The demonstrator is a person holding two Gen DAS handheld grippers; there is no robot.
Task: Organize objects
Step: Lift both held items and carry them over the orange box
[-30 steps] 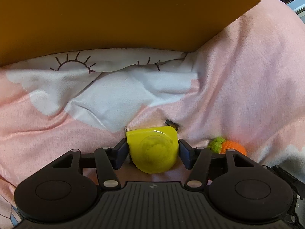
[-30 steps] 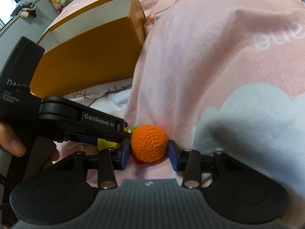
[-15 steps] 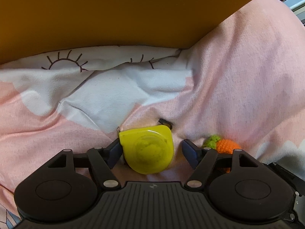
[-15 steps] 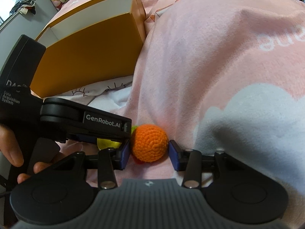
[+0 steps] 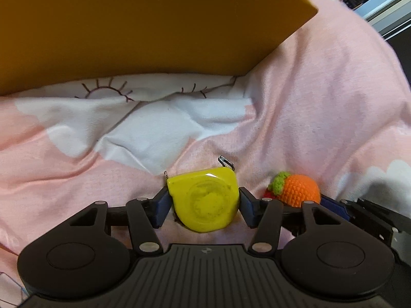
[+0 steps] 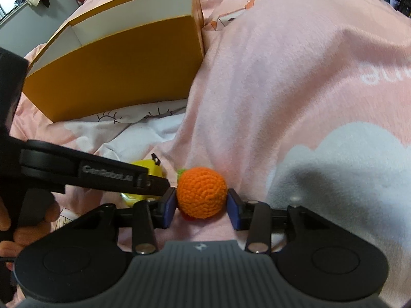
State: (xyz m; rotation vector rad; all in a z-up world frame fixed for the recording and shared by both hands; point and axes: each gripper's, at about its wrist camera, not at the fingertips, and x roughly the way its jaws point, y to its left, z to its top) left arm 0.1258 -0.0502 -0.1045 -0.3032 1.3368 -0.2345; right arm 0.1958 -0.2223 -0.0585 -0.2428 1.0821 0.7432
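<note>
Left wrist view: the left gripper (image 5: 204,206) is pointing down at the pink bedcover (image 5: 321,118), and its jaws are closing in on the yellow tape measure (image 5: 204,201), which is lying on the cover between the blue pads (image 5: 161,206); both pads are sitting right at its sides. Beyond it, the orange box (image 5: 143,25) is filling the top of the frame. Off to the right, the crocheted orange (image 5: 298,188) is sitting with its green tuft showing.

Right wrist view: the right gripper (image 6: 202,209) is pinching the crocheted orange (image 6: 202,192), pads pressed on both sides, low against the bedcover (image 6: 295,77). The left gripper (image 6: 90,174) is crossing in from the left, a hand (image 6: 15,225) gripping it, with the tape measure (image 6: 151,170) peeking out behind. The open box (image 6: 123,69) is standing farther back.
</note>
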